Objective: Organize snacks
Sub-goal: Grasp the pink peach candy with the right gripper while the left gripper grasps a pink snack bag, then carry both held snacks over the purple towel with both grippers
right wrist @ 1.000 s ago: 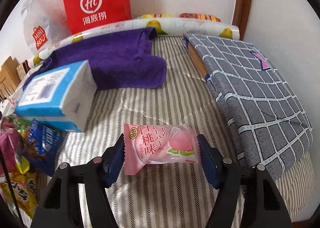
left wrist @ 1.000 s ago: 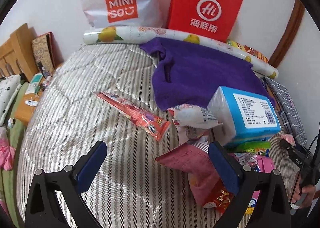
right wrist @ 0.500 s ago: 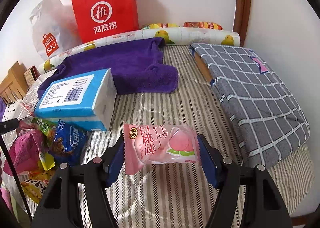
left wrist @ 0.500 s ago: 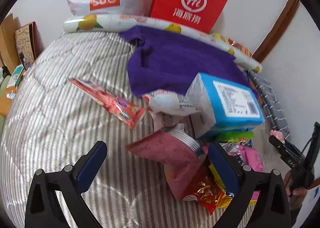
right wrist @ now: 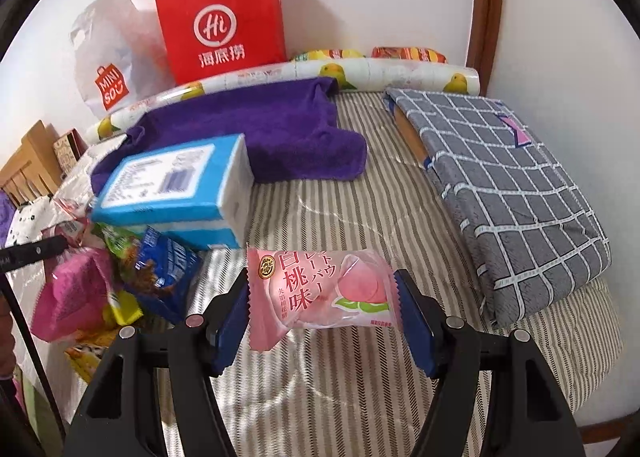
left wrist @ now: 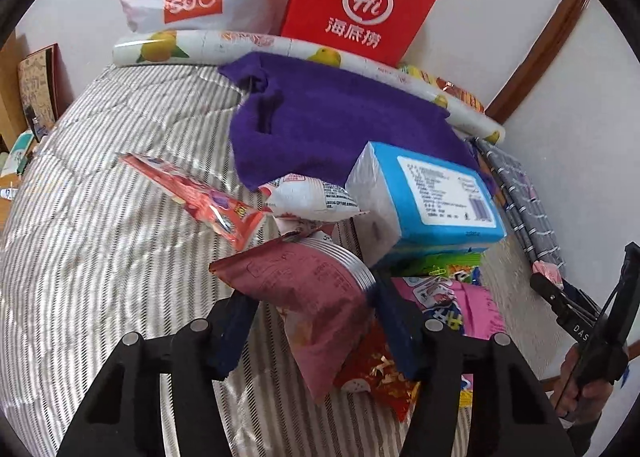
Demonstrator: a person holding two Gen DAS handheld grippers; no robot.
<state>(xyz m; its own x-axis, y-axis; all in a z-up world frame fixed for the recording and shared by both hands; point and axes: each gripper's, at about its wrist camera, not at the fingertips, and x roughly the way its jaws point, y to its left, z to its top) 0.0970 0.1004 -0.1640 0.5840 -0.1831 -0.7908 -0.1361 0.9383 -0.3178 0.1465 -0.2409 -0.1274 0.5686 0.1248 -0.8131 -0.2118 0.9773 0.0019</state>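
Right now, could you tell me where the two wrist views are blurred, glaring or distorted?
Left wrist view: fisheye bends the striped bedcover and darkens the corners; the left gripper, closing around the maroon snack bag, is motion-smeared. Right wrist view: the pink peach snack in the right gripper is sharp with slight wrapper glare; the blue box label is smeared.

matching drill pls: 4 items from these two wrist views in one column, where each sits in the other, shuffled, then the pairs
1. pink peach snack
2. dark pink bag
3. purple towel
4. blue tissue pack

A. spread flat near the fruit-print roll
B. between the closing left gripper jaws
C. clamped in the right gripper
D. resting on top of the snack pile

Pairs: 1-C, 2-B, 3-A, 4-D
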